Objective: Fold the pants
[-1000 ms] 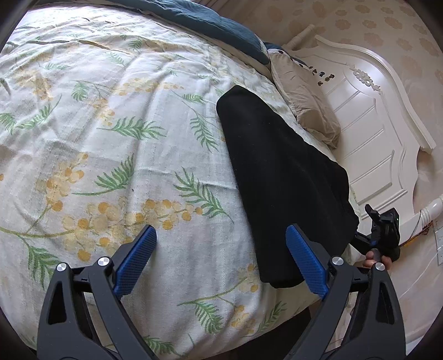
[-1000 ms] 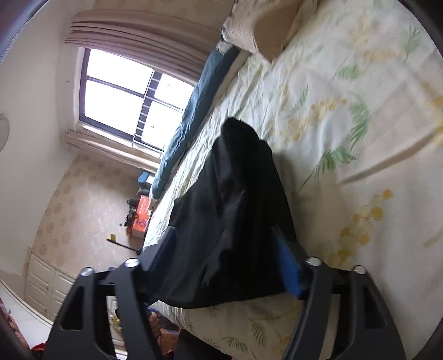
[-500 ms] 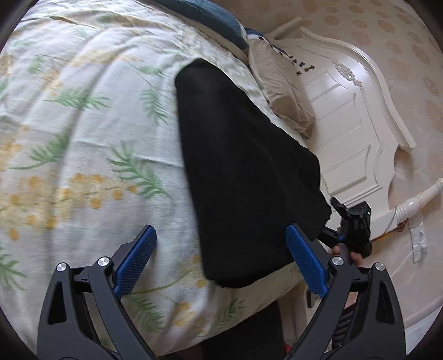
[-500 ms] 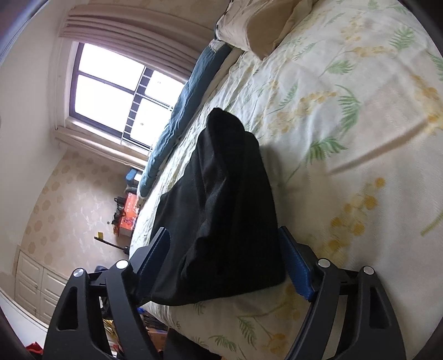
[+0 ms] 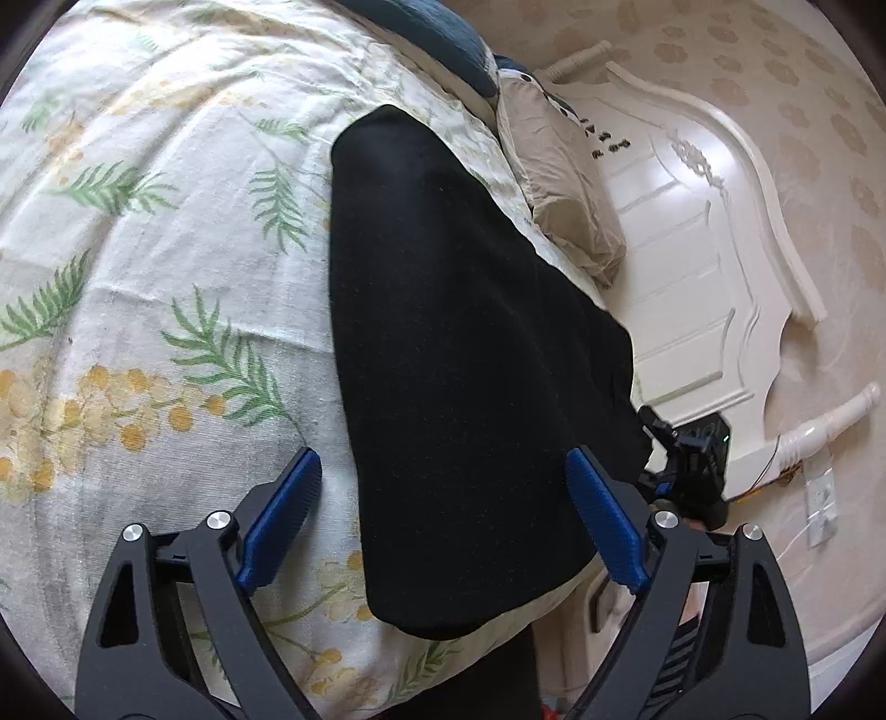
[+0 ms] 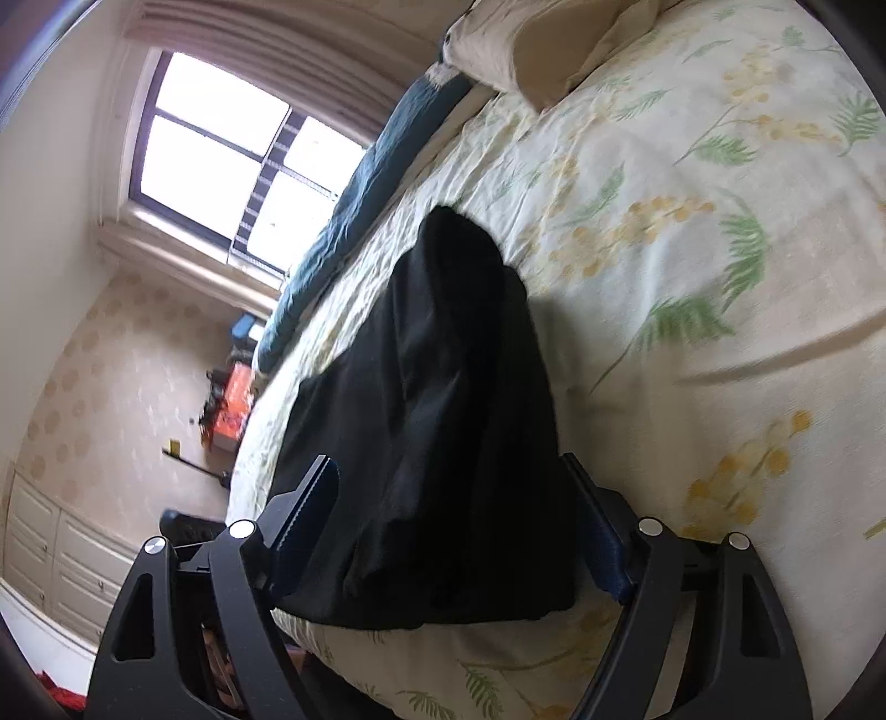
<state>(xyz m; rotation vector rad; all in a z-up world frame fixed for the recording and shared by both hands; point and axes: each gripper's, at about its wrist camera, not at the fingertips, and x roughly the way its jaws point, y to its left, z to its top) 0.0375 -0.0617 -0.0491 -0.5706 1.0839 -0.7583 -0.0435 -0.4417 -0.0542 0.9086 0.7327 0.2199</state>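
Black pants (image 5: 459, 354) lie lengthwise on the floral bed sheet (image 5: 138, 277), one end near the bed's front edge. My left gripper (image 5: 443, 498) is open, its blue-padded fingers (image 5: 282, 520) straddling the near end of the pants from above. My right gripper (image 6: 454, 520) is open too, its jaws on either side of the near end of the pants (image 6: 443, 399), just above the cloth. The right gripper also shows in the left wrist view (image 5: 692, 471) at the bed's edge.
A beige pillow (image 5: 559, 177) and a blue blanket (image 5: 443, 39) lie by the white headboard (image 5: 692, 249). The bed edge drops off just below the pants. A window (image 6: 221, 149), white cabinets (image 6: 50, 554) and an orange box (image 6: 238, 399) stand beyond the bed.
My left gripper has moved right over the sheet and now straddles the pants' near end. My right gripper has come closer to the pants' end. Both stay open.
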